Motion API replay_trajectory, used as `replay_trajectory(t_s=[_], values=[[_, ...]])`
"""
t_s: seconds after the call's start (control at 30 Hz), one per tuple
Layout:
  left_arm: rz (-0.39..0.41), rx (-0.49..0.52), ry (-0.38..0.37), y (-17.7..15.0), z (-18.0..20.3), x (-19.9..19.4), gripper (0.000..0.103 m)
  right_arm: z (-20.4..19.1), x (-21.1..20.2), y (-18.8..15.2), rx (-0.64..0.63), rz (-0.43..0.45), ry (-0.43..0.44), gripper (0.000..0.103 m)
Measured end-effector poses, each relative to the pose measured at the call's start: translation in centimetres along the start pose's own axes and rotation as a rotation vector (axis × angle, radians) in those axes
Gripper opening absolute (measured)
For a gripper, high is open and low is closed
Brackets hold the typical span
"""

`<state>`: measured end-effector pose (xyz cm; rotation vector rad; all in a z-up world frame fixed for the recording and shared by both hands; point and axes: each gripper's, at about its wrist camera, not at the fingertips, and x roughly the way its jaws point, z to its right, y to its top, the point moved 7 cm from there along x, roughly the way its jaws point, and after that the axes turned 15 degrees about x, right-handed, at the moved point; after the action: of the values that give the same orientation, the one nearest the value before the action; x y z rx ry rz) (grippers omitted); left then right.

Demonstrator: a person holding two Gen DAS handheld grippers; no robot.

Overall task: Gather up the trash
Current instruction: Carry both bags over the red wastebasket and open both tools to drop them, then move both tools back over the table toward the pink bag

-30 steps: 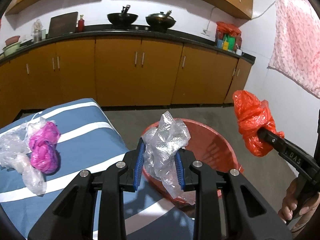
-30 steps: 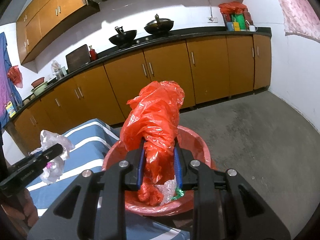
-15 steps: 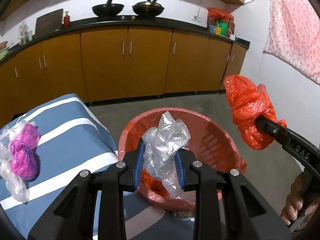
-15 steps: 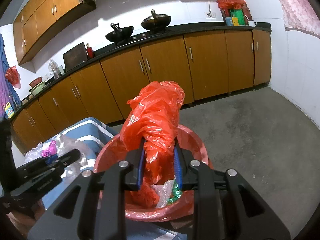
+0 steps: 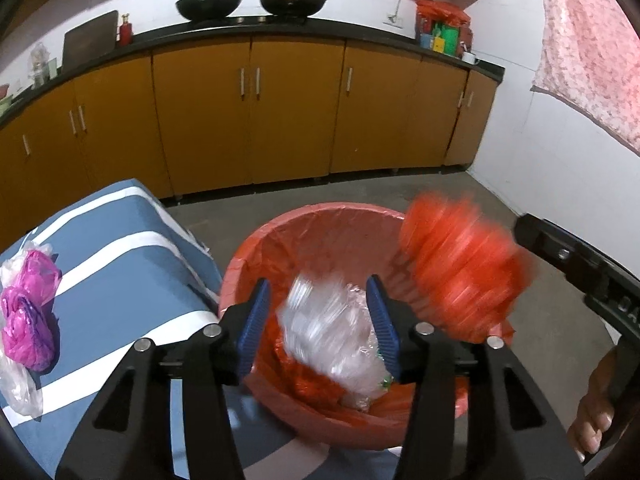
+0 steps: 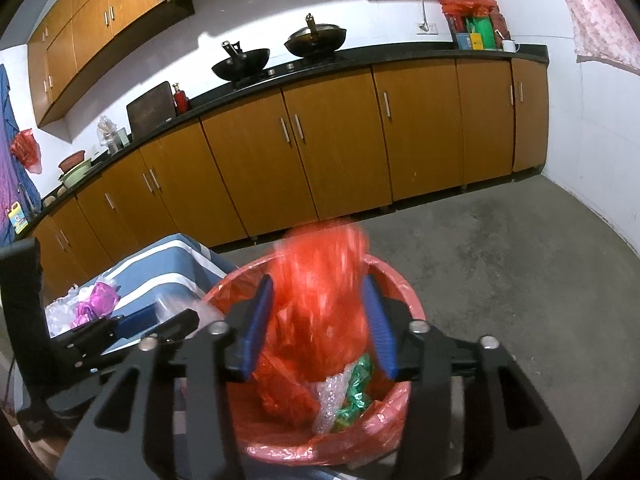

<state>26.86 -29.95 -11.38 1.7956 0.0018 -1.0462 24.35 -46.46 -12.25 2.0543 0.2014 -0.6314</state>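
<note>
Step in hand: both grippers are releasing trash over the red basin (image 5: pixel 280 240), which is sitting at lower centre of each view.
Left gripper (image 5: pixel 318 320): jaws are opening; the clear plastic bag (image 5: pixel 332 336) is blurring between the blue pads, apparently dropping free.
Right gripper (image 6: pixel 318 320): jaws are opening; the red plastic bag (image 6: pixel 320 300) is smearing downward between them, pads no longer pressing.
Remaining trash: a pink bag bundle (image 5: pixel 28 312) is lying on the striped table (image 5: pixel 120 264), left edge of the left wrist view.
Next move: probably reaching left for that bundle once the jaws are clearing the basin.
</note>
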Motion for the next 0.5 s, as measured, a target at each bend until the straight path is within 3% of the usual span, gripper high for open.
replay_trajectory(t_s=[0.3, 0.5], values=[[-0.011, -0.068, 0.059, -2.3, -3.4, -1.7, 0.052, 1.1, -0.8, 0.1, 0.029, 0.008, -0.017, 0.054], [-0.005, -0.108, 0.094, -4.1, -5.3, -3.7, 0.058, -0.8, -1.2, 0.0, 0.001, 0.002, 0.006, 0.054]])
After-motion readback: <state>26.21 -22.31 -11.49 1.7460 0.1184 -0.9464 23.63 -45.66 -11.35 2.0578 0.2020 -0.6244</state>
